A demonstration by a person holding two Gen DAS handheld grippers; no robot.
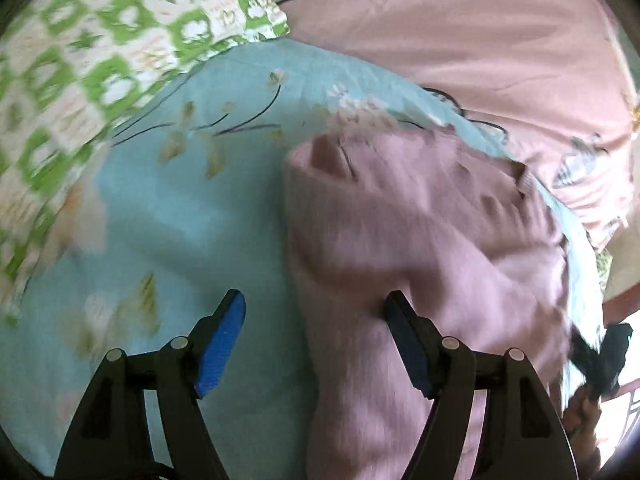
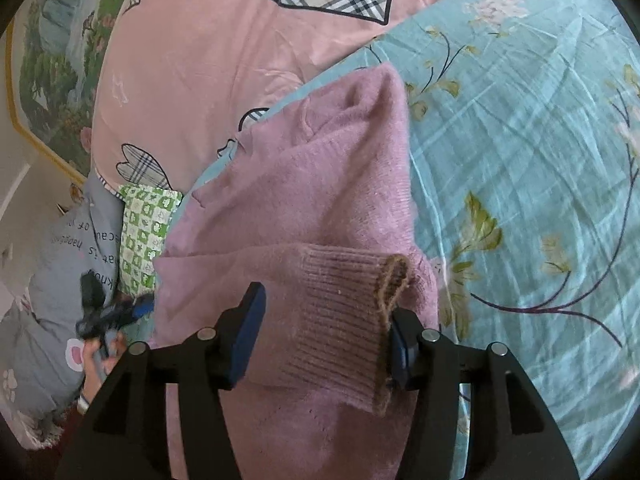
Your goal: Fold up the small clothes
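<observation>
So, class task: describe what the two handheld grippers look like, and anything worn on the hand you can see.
Both the left gripper and right gripper have black angular frames with round silver pivot pins and blue ribbed pads. The hand wears a silver ring.

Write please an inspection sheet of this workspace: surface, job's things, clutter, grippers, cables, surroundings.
Surface: blue floral sheet, creased.
Job's things: pink sweater lying on the sheet, partly folded; its ribbed cuff lies between the right gripper's fingers.
Clutter: green checked cloth; grey pillow.
Grippers: left gripper open, over the sweater's edge, holding nothing; right gripper open around the cuff, one pad not pressing.
Cables: nothing seen.
Surroundings: pink quilt with plaid hearts; framed picture.
</observation>
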